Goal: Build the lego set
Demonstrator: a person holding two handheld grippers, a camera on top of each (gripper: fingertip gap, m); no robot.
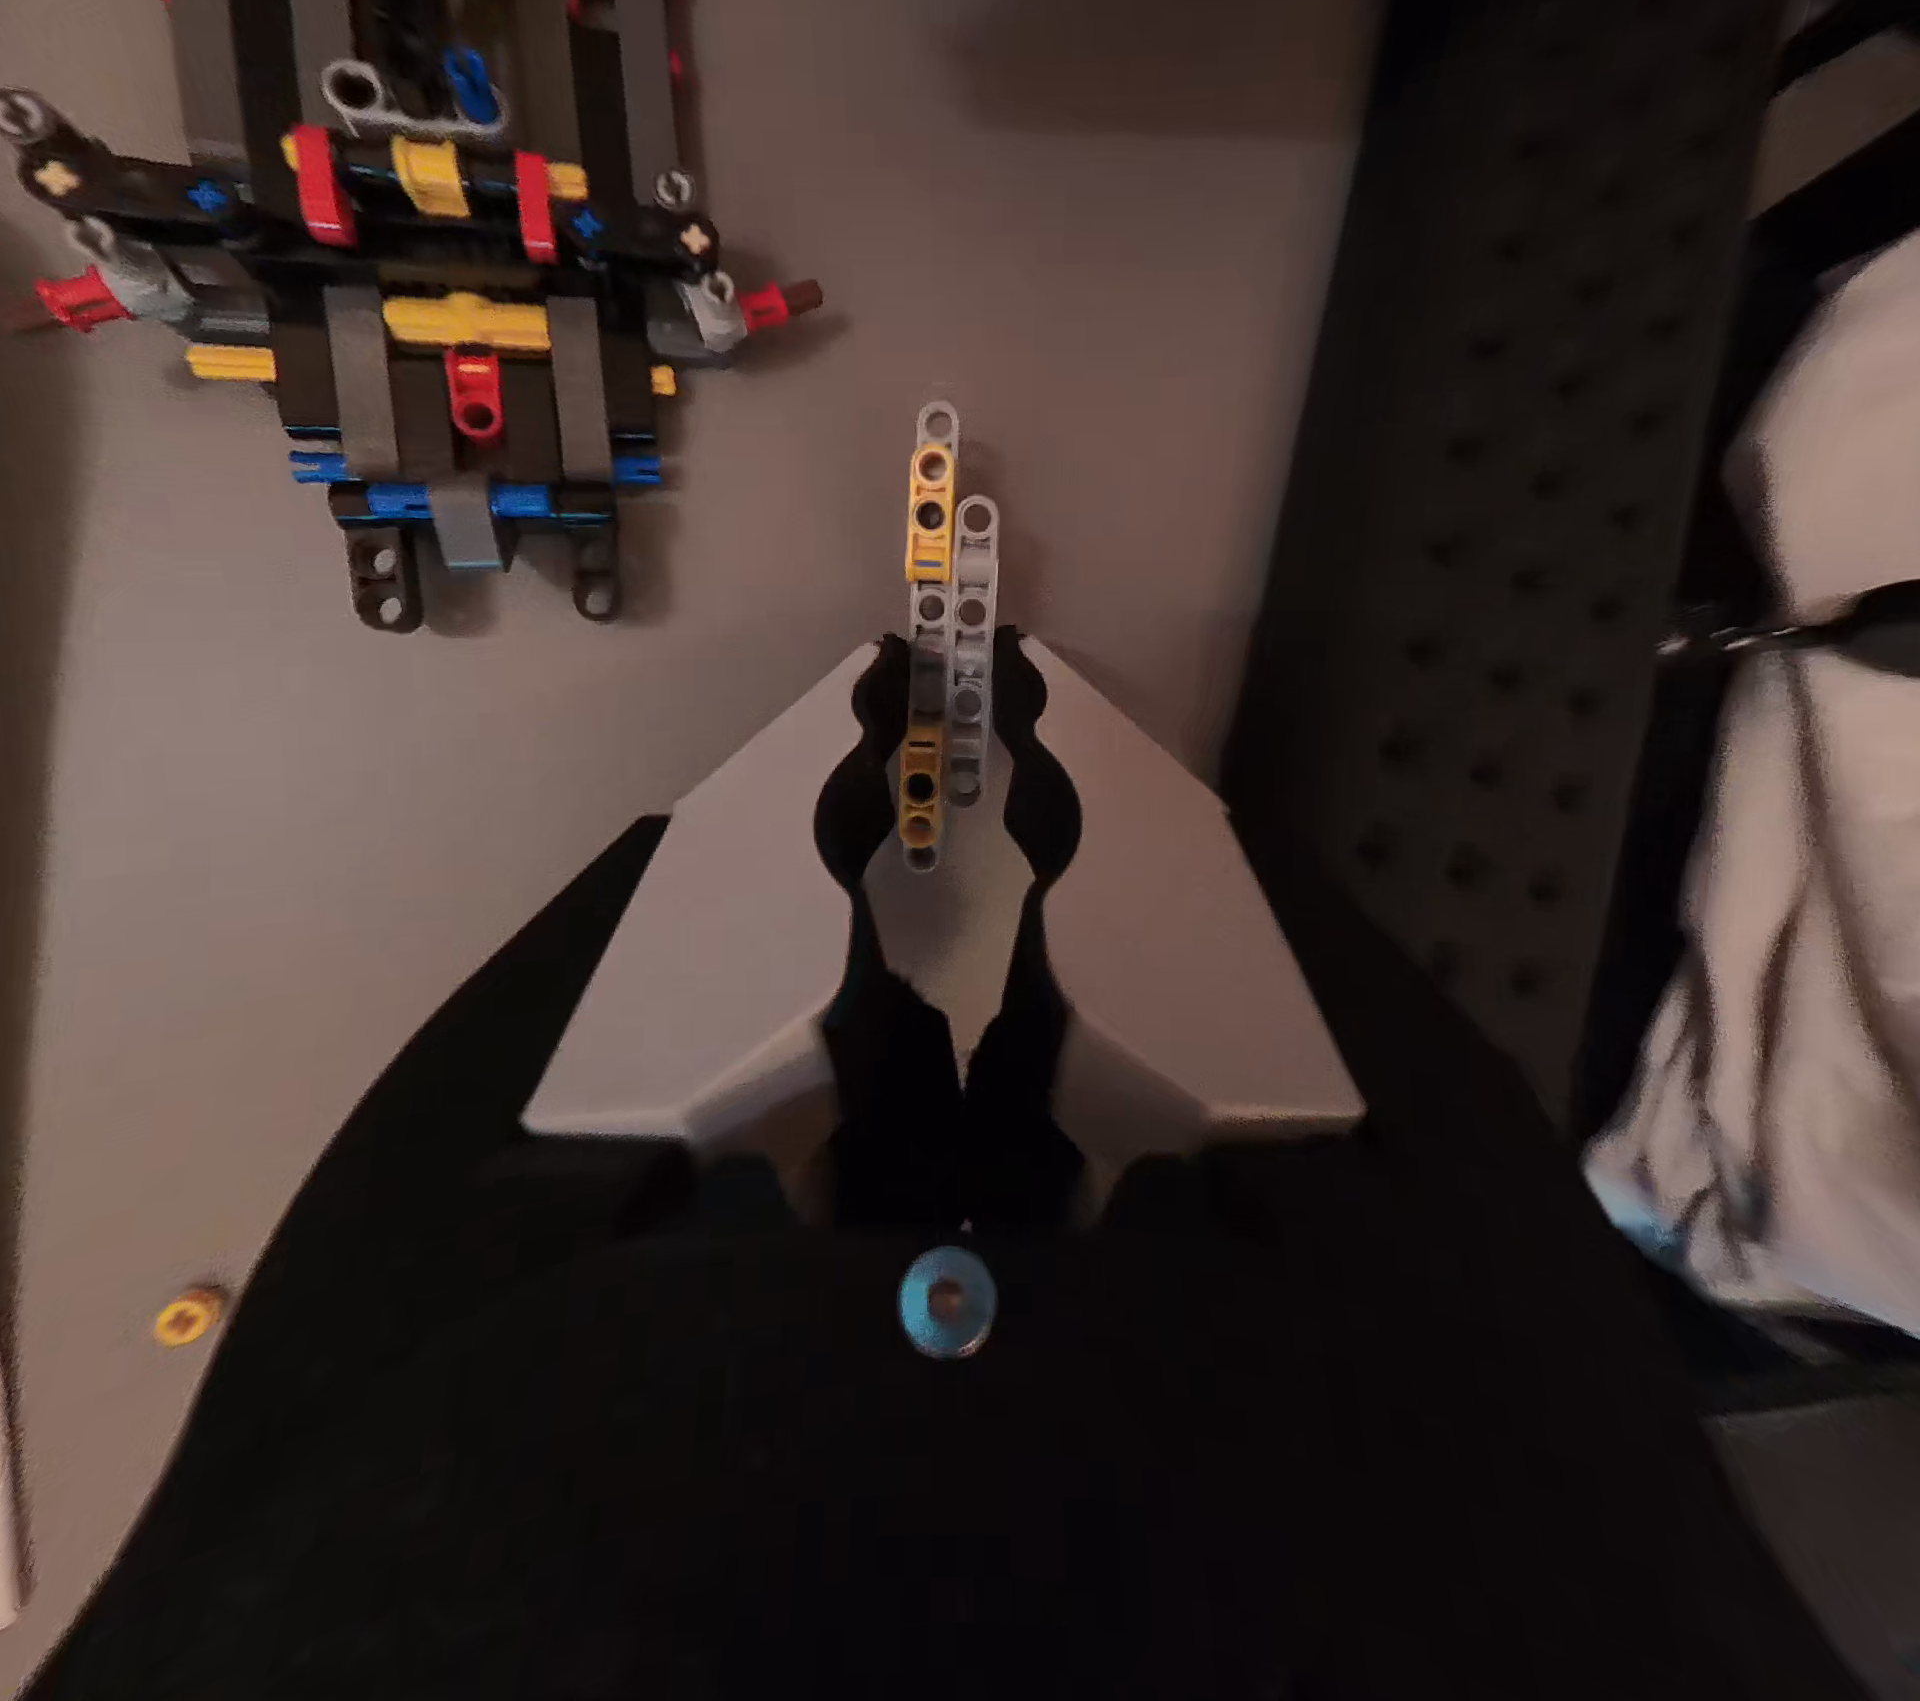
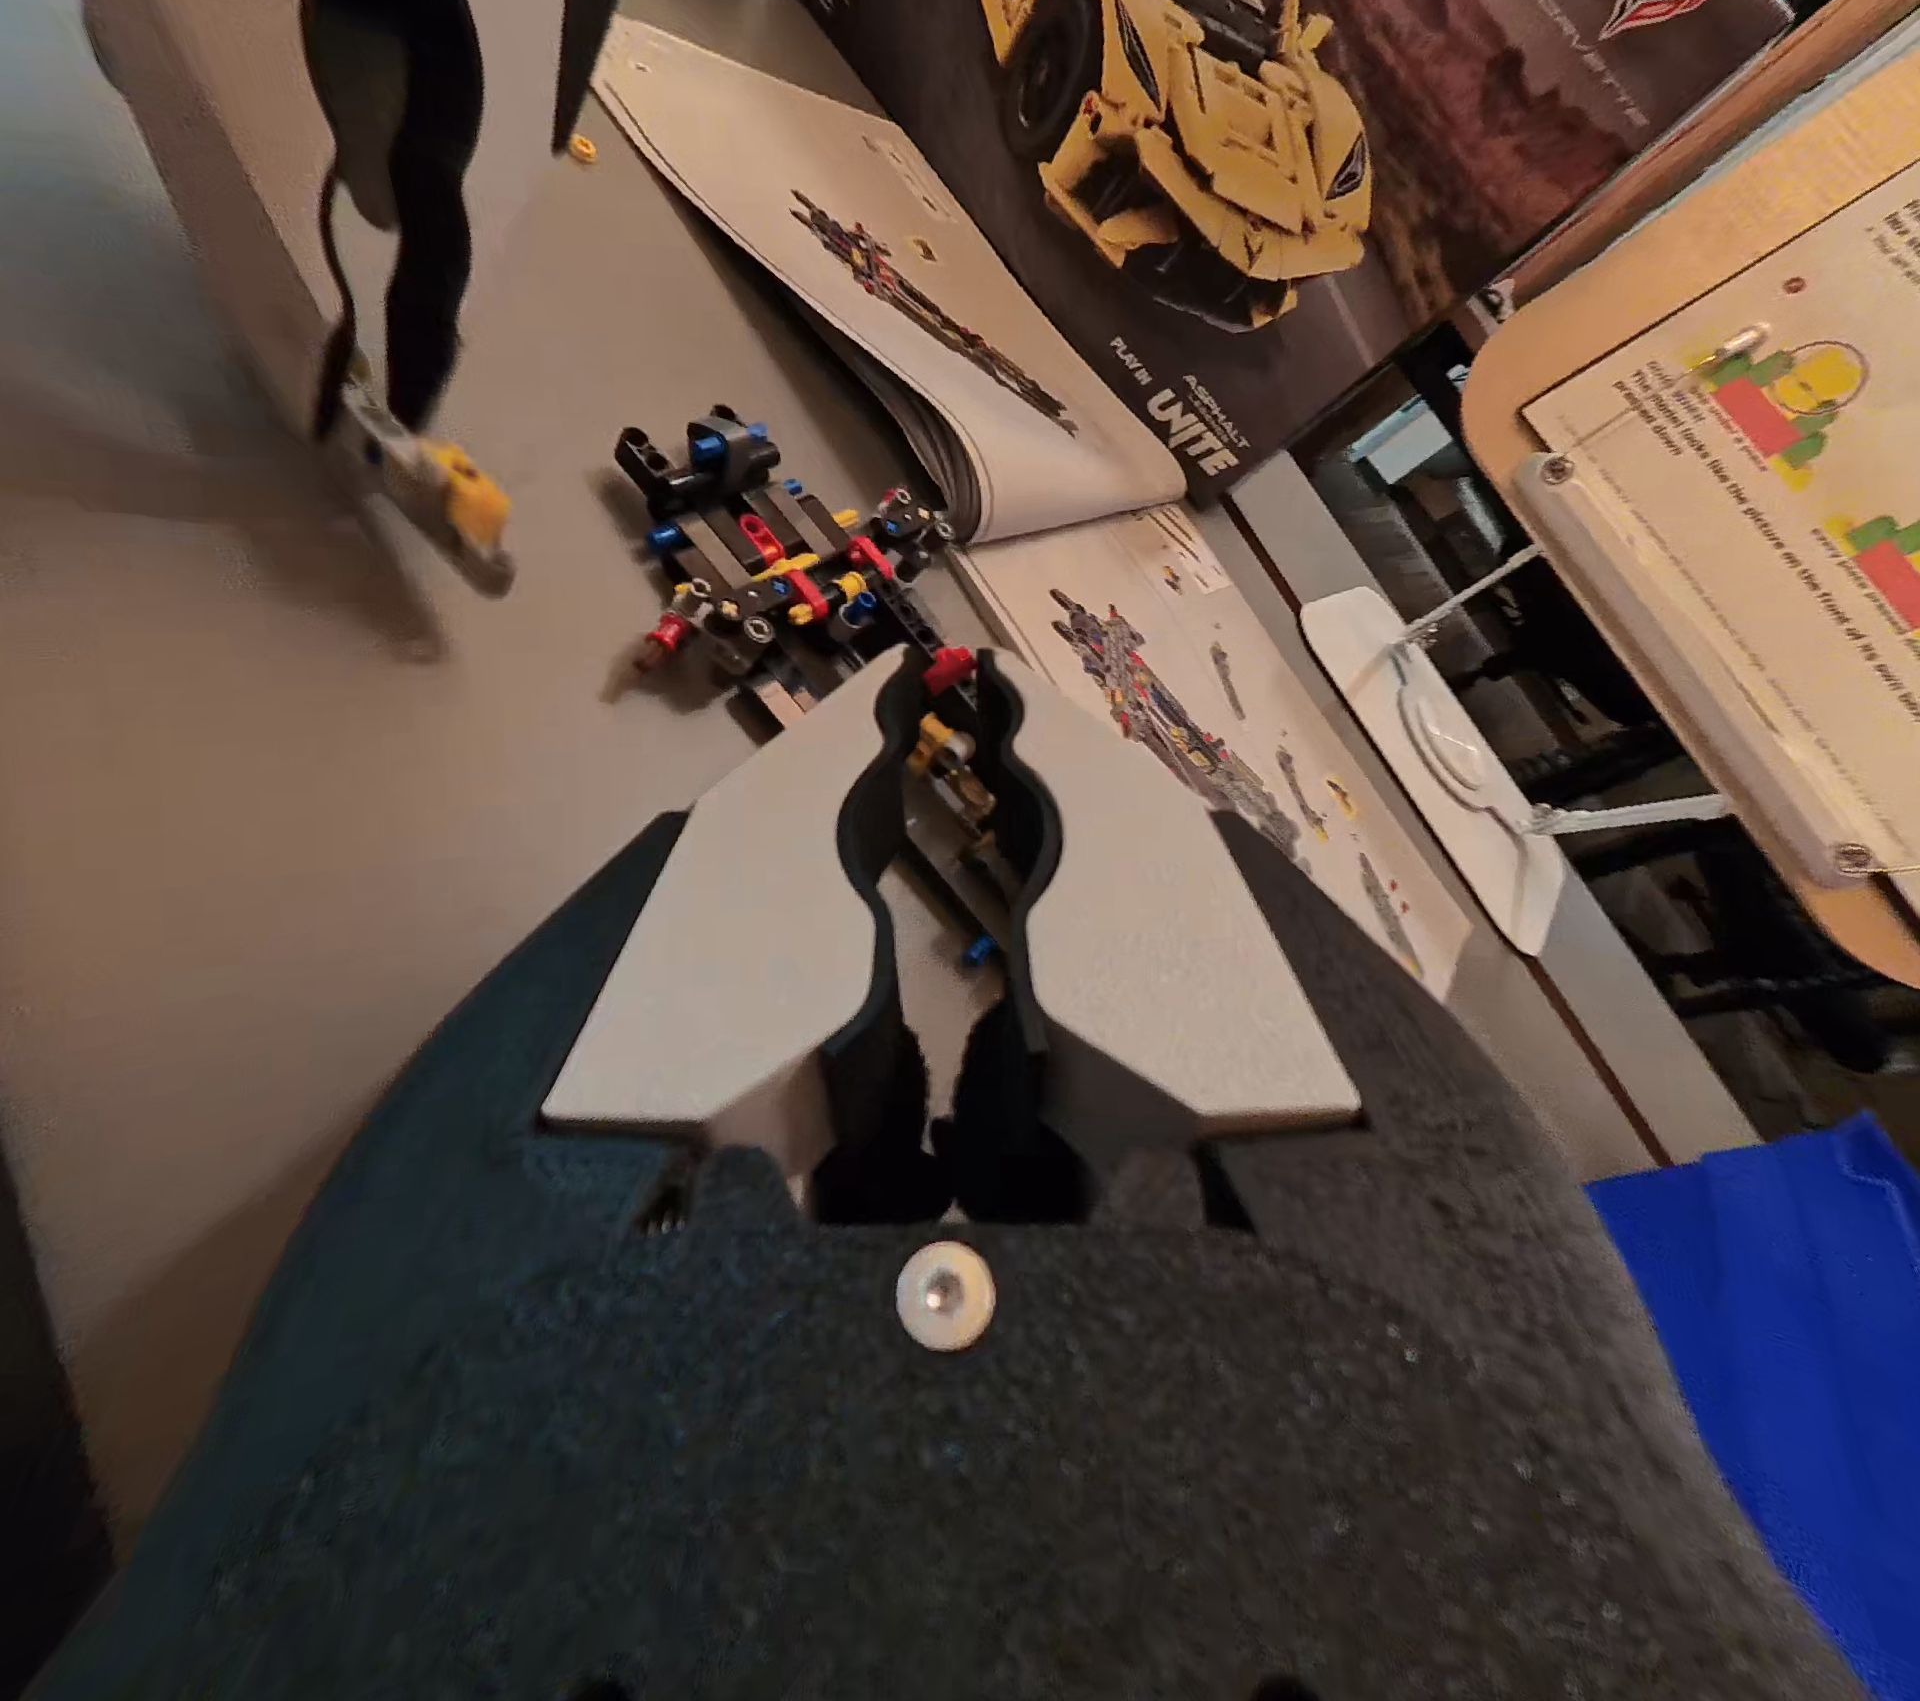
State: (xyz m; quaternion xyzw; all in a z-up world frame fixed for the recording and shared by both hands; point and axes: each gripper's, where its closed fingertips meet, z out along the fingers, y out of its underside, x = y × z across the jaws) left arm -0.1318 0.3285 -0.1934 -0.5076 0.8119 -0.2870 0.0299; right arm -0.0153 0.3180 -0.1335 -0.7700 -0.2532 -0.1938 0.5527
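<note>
My left gripper (image 1: 951, 643) is shut on a small assembly of grey beams with yellow connectors (image 1: 940, 529) and holds it upright above the grey table. The black, red, yellow and blue chassis build (image 1: 436, 301) lies to its upper left. In the right wrist view, my right gripper (image 2: 948, 664) has its fingertips closed around a red part on the chassis build (image 2: 769, 550), whose near end is hidden under the fingers. The left gripper (image 2: 364, 404) shows at the upper left with the beam assembly (image 2: 436, 488), left of the chassis and apart from it.
An open instruction booklet (image 2: 883, 280) lies behind the chassis, with the set's box (image 2: 1195, 41) leaning behind it. A small yellow piece (image 1: 189, 1313) lies loose on the table. A black perforated panel (image 1: 1507, 508) borders the table. A blue object (image 2: 1787, 1339) is at the right. There is about 12 cm between the tips of the two grippers.
</note>
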